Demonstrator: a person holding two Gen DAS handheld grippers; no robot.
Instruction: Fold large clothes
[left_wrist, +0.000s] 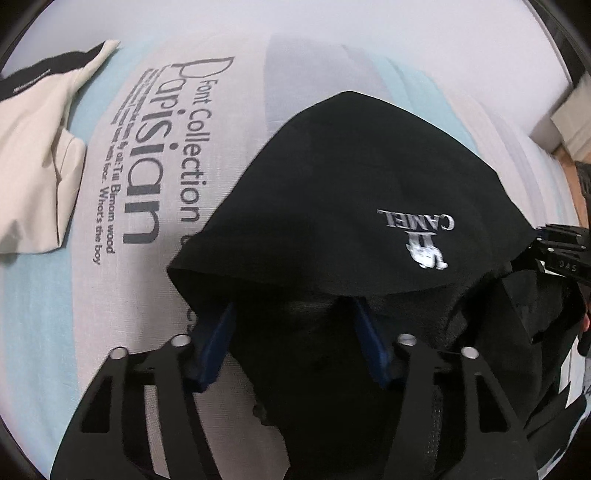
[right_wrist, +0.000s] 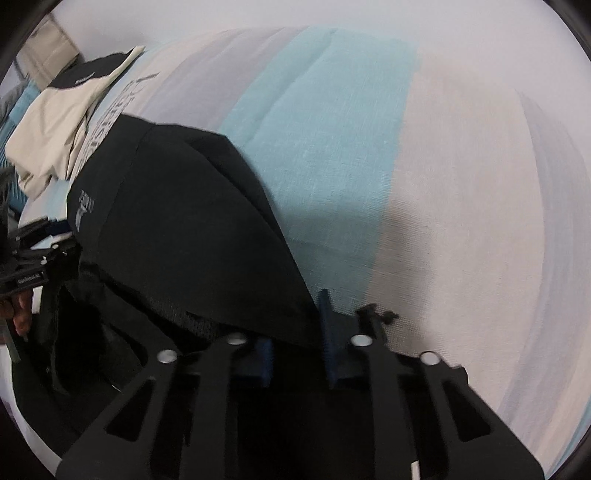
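A: Where is the black garment (left_wrist: 332, 192) right now?

B: It fills the centre and lower right of the left wrist view, lifted over a bed sheet (left_wrist: 229, 66) striped pale blue and grey with printed lettering. A silver camel logo (left_wrist: 421, 236) sits on the upper layer. In the right wrist view it runs from the left edge down to the lower centre.

A: And the tools?

B: The left gripper (left_wrist: 291, 332) has its blue pads well apart with cloth draped over and between them; whether the fabric is actually pinched I cannot tell. The right gripper (right_wrist: 295, 332) has its pads drawn close on a corner of the black cloth, so I judge it is clamped on it.

A: Anything else on the bed?

B: A cream garment (left_wrist: 40, 147) with a black band lies at the upper left of the left wrist view, well apart from the black one.

A: What could go wrong?

B: If the left side only rests on the pads, the cloth could slide off as the fold is carried over, leaving it crooked. Uneven pulling between the two tools could bunch the layers. A wide sweep might also drag onto the cream piece.
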